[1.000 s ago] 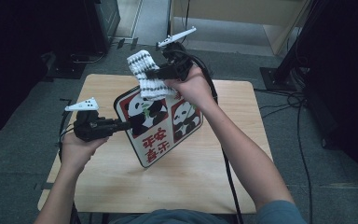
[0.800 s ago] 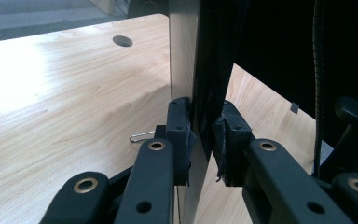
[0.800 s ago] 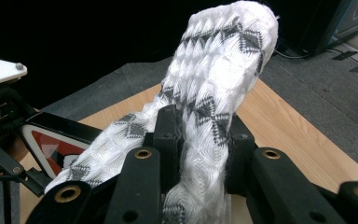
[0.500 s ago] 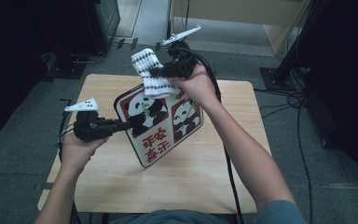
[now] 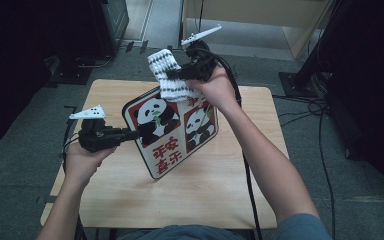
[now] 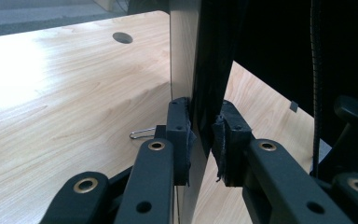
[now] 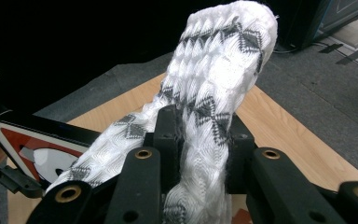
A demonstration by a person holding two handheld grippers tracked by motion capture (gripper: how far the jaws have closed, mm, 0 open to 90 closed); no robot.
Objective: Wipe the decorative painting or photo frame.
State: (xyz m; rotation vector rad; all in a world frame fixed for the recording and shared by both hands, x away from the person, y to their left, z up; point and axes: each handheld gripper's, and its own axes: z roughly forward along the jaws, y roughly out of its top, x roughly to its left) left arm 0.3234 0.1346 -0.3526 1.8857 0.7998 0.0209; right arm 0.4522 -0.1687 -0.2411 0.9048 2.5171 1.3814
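A board printed with two pandas and red characters point(image 5: 175, 130) stands tilted on its lower corner over the wooden table point(image 5: 220, 195). My left gripper point(image 5: 132, 134) is shut on its left edge; in the left gripper view the pads point(image 6: 179, 135) clamp the thin board point(image 6: 184, 56) on both sides. My right gripper point(image 5: 172, 75) hovers at the board's top edge, shut on a white knitted cloth with grey zigzags point(image 5: 167, 67). The right gripper's point(image 7: 200, 126) jaws have just been opening a little, and the cloth point(image 7: 219, 60) still sits pinched between them, hanging down against the board point(image 7: 42, 144).
The table has a round cable hole point(image 6: 122, 37). A thin wire clip point(image 6: 142, 134) sticks out beside the left jaw. Dark cabinets stand at the far left and right, cables point(image 5: 305, 105) run over the grey floor, and a light wooden unit point(image 5: 260, 20) stands behind.
My right gripper has shifted the cloth slightly up and to the right along the board's top edge. The left gripper and the board have held still.
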